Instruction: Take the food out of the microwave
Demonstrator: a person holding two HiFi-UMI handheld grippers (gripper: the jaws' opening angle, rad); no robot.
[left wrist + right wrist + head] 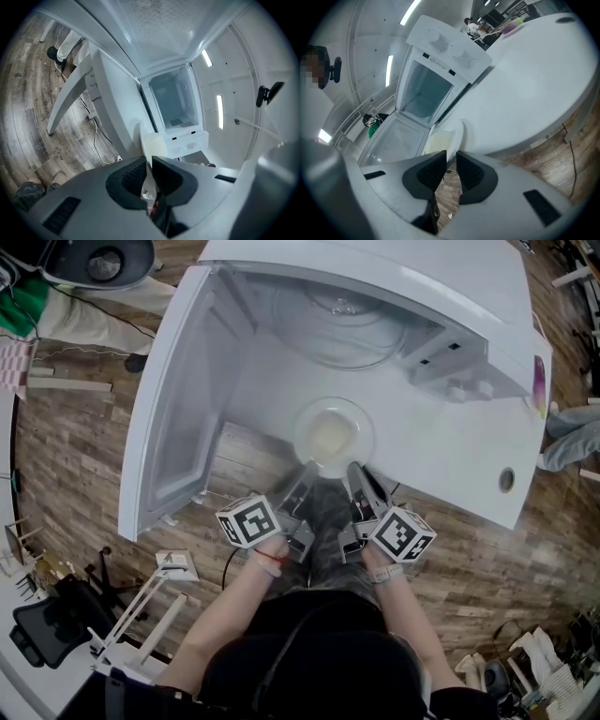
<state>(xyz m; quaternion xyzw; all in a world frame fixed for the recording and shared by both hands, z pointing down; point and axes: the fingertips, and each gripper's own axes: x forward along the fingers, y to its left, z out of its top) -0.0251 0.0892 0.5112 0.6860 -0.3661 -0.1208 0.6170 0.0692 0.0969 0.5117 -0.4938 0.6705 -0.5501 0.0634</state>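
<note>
A wood-plank floor (84, 446) runs under a white counter (459, 465), and on it stands a white microwave (394, 277) with its door (178, 399) swung wide to our left.

The fingers of our left gripper (149, 161) are pressed together on the thin near rim of a plate (152, 145); the rim runs straight down between the pads. The fingers of our right gripper (451, 154) stand a little wider. The plate's rim enters between their tips, so we judge that they grip it too, though only by the tips.

In the head view both grippers meet the plate (335, 432) at its near edge, left gripper (307, 470) and right gripper (354, 467) close together. The plate carries pale, creamy food (330, 437).

The plate lies in front of the open cavity, over the counter near its front edge. Behind it the glass turntable (342, 320) is bare. We cannot tell whether the plate rests on the counter or hangs just above it.

We judge the main step done: the food is out of the microwave. What seems left is to settle the plate on the counter and let go of it.
</note>
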